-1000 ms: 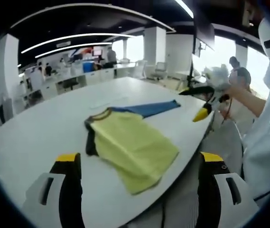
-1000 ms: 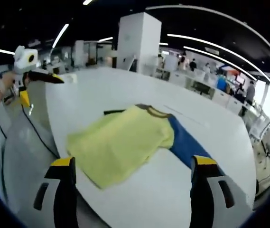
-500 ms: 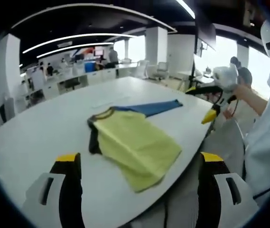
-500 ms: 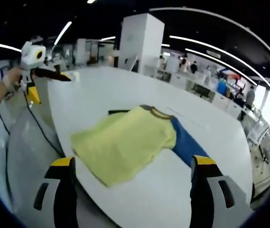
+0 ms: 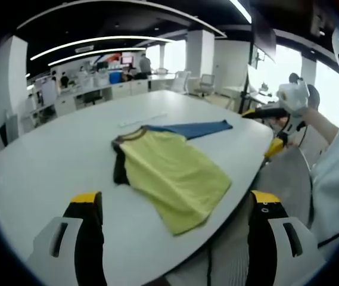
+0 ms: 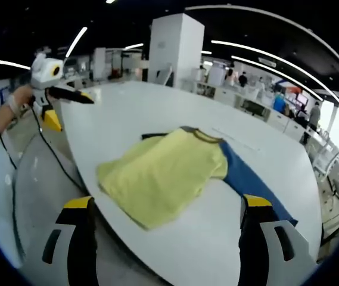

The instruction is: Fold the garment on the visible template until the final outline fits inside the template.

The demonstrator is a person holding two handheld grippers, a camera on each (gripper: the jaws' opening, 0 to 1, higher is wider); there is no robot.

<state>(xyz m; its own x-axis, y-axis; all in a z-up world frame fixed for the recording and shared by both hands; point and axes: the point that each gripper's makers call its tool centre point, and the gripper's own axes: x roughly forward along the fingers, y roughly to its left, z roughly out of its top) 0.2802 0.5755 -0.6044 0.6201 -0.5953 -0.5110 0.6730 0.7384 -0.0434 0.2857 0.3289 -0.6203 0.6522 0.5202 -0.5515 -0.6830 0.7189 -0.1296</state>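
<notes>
A yellow T-shirt (image 5: pixel 172 170) lies flat near the rounded end of the white table (image 5: pixel 50 161), with a dark collar, a dark sleeve (image 5: pixel 120 170) and a blue sleeve (image 5: pixel 196 128) stretched out sideways. In the right gripper view the same shirt (image 6: pixel 160 173) has its blue sleeve (image 6: pixel 249 182) reaching right. My left gripper (image 5: pixel 175 238) is open and held back from the table's edge, with nothing between its jaws. My right gripper (image 6: pixel 166 238) is likewise open, short of the shirt's hem. Each gripper appears in the other's view, held in a hand off the table: the right gripper (image 5: pixel 273 119) and the left gripper (image 6: pixel 56 89).
A faint thin line (image 5: pixel 142 121) marks the table just beyond the collar. The shirt's hem reaches close to the table's curved edge (image 5: pixel 240 190). Desks, chairs, a white pillar (image 6: pixel 178 50) and distant people fill the office behind. A cable (image 6: pixel 50 161) hangs from the left gripper.
The shirt lies as before. Both hands have drifted a little, so the shirt sits slightly lower in both views and each gripper has shifted in the other's view.
</notes>
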